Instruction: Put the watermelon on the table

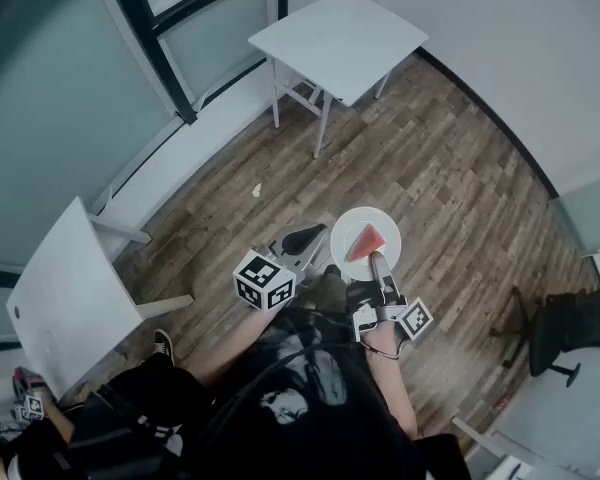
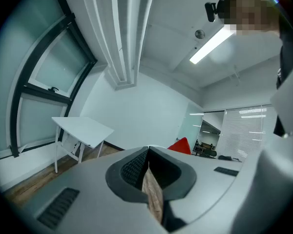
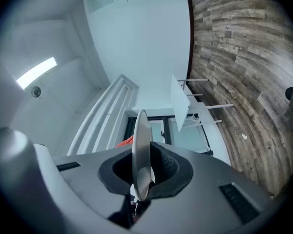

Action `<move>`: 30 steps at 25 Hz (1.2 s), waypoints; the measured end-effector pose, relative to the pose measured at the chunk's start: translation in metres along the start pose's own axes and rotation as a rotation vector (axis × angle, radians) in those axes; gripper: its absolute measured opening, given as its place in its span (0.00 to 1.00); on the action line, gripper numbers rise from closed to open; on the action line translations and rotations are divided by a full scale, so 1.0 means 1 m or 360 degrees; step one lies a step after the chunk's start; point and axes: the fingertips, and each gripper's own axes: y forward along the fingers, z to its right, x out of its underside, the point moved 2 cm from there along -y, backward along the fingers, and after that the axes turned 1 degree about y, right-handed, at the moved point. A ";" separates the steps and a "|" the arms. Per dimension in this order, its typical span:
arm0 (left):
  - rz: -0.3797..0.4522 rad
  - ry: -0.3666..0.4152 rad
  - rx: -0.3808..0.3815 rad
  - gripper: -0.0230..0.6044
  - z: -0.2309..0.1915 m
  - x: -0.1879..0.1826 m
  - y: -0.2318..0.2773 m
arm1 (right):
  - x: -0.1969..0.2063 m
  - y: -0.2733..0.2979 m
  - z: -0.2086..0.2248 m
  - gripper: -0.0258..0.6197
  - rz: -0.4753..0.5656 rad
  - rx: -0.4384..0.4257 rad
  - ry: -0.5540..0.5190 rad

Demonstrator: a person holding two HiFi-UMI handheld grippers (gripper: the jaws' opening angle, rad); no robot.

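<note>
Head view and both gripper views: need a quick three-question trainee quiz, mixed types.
1. True or false: the right gripper is clamped on the rim of the round white plate.
2. Where does the red watermelon wedge lie? A: on the white square table. B: on the plate. C: on the wooden plank floor.
3. Fill in: the left gripper, its jaws together, holds ____.

Key: 1 true; 2 B; 3 nothing.
</note>
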 end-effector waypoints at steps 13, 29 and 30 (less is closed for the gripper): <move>-0.0040 -0.0032 0.0037 0.05 -0.001 0.012 0.002 | 0.003 -0.005 0.003 0.10 0.0025 0.0052 -0.0007; -0.0102 -0.0228 0.0128 0.05 -0.048 0.012 0.088 | -0.068 0.072 0.029 0.10 0.0016 0.0093 0.0102; -0.0123 -0.0220 0.0109 0.05 -0.055 0.010 0.097 | -0.077 0.081 0.033 0.10 0.0030 0.0102 0.0119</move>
